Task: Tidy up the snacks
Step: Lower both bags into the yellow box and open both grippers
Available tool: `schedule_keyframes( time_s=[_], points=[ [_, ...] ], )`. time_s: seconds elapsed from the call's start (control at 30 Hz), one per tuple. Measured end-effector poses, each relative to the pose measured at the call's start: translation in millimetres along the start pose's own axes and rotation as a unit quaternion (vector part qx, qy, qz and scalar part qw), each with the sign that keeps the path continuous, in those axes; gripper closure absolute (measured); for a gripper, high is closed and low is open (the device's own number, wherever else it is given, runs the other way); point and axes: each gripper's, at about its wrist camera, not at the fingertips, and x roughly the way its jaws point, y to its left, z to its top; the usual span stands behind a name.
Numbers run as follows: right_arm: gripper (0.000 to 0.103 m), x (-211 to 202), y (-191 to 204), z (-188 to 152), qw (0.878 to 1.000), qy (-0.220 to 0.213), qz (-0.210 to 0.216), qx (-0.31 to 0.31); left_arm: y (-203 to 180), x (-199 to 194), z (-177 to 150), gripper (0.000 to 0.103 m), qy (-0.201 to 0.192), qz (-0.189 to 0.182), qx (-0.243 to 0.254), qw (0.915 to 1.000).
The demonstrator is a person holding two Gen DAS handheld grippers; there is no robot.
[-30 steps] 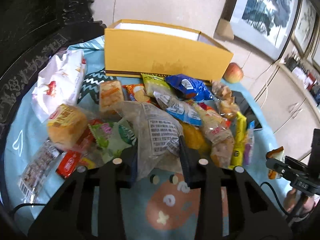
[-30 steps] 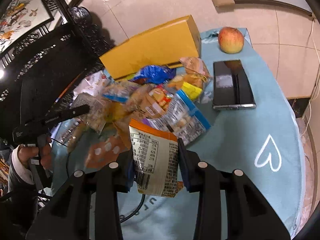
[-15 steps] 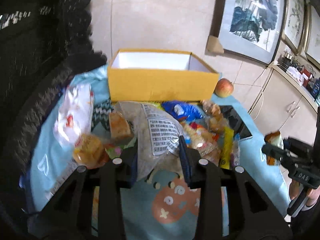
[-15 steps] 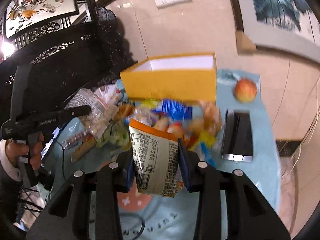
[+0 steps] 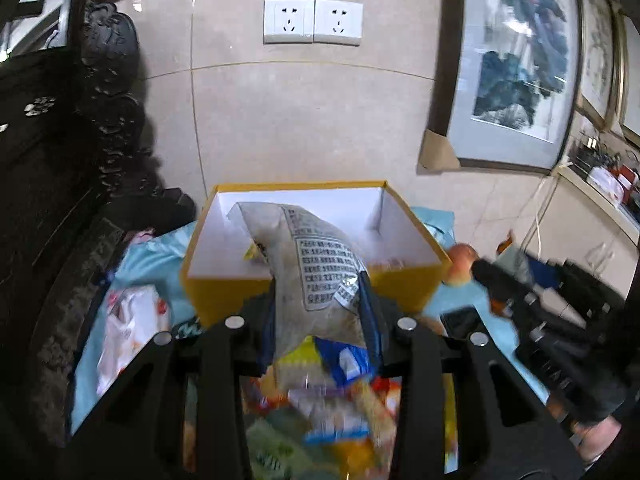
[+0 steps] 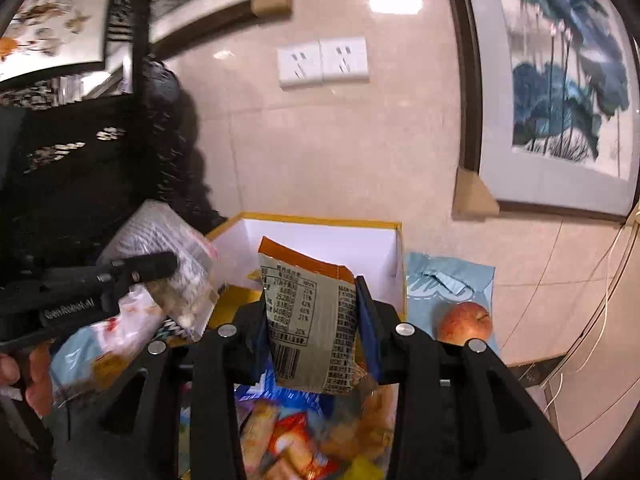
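A clear snack bag with printed text (image 5: 316,268) is pinched in my left gripper (image 5: 318,300), held up in front of the open yellow box (image 5: 400,280), whose white inside shows behind it. My right gripper (image 6: 312,312) is shut on an orange-topped packet with a barcode (image 6: 308,320), also raised before the yellow box (image 6: 320,220). In the right wrist view the left gripper (image 6: 160,264) and its clear bag (image 6: 176,252) hang at the left, near the box's left edge. Below both lies the blurred pile of snacks (image 5: 332,392) on the blue cloth.
An apple (image 6: 464,322) sits on the blue cloth (image 6: 448,280) right of the box, with a phone (image 5: 460,320) nearby. A white bag (image 5: 128,328) lies left of the pile. Dark carved furniture (image 5: 60,180) stands at the left; a tiled wall with sockets (image 5: 312,20) rises behind the box.
Both grippers have risen and moved toward the yellow box with their packets still held. The box's white inside has come into view, and the pile has dropped low in the frames.
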Motion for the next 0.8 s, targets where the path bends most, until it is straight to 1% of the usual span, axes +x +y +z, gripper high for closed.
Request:
schedule_keyframes(
  time_s=[0.1, 0.17, 0.3, 0.33, 0.37, 0.4, 0.43, 0.47, 0.5, 0.53, 0.67, 0.7, 0.73, 0.77, 0.8],
  points=[
    [0.065, 36.7, -8.9, 6.7, 1.000, 0.013, -0.011, -0.001, 2.1, 28.9, 16.5, 0.067, 0.000, 0.013, -0.004, 0.9999],
    [0.065, 61.5, -17.1, 9.3, 1.000, 0.019, -0.018, -0.002, 5.0, 51.4, 26.3, 0.067, 0.002, 0.015, -0.008, 0.9999],
    [0.065, 99.7, -28.1, 12.3, 0.999, 0.029, -0.022, 0.007, 12.0, 90.2, 35.1, 0.066, 0.013, 0.024, -0.019, 0.9994],
    [0.063, 110.6, -30.0, 12.9, 0.999, 0.036, -0.022, 0.010, 13.2, 95.4, 35.3, 0.064, 0.014, 0.026, -0.021, 0.9993],
    [0.054, 120.5, -30.4, 13.3, 0.999, 0.046, -0.019, 0.011, 15.2, 104.3, 35.8, 0.055, 0.013, 0.026, -0.025, 0.9993],
    [0.046, 125.7, -28.9, 12.9, 0.998, 0.054, -0.018, 0.010, 16.6, 107.3, 35.4, 0.044, 0.011, 0.024, -0.030, 0.9992],
    [0.035, 127.9, -28.4, 12.4, 0.998, 0.055, -0.024, 0.010, 19.4, 108.9, 35.0, 0.015, 0.006, 0.029, -0.044, 0.9986],
    [0.032, 125.9, -28.2, 11.4, 0.998, 0.047, -0.035, 0.010, 20.5, 106.7, 33.6, 0.007, -0.003, 0.034, -0.054, 0.9979],
    [0.032, 119.8, -28.3, 10.4, 0.998, 0.034, -0.042, 0.010, 22.1, 100.5, 31.8, 0.007, -0.020, 0.038, -0.064, 0.9970],
    [0.032, 112.7, -29.0, 9.8, 0.999, 0.030, -0.037, 0.011, 22.6, 97.0, 31.6, 0.006, -0.020, 0.036, -0.061, 0.9973],
    [0.030, 80.2, -35.1, 4.8, 0.999, 0.024, -0.010, 0.031, 24.9, 79.7, 26.5, 0.006, -0.008, 0.038, -0.051, 0.9979],
    [0.030, 66.1, -37.6, 1.7, 0.999, 0.024, 0.000, 0.040, 27.5, 72.1, 22.4, 0.006, -0.001, 0.036, -0.052, 0.9980],
    [0.025, 57.0, -39.4, -1.1, 0.999, 0.026, 0.005, 0.048, 29.3, 66.0, 19.0, 0.006, 0.004, 0.034, -0.053, 0.9980],
    [0.016, 49.1, -41.1, -3.5, 0.998, 0.027, 0.010, 0.056, 33.3, 55.4, 12.7, 0.006, 0.012, 0.035, -0.054, 0.9979],
    [0.012, 33.0, -44.3, -8.9, 0.997, 0.026, 0.023, 0.074, 36.5, 46.4, 7.0, 0.006, 0.016, 0.035, -0.054, 0.9978]
  ],
)
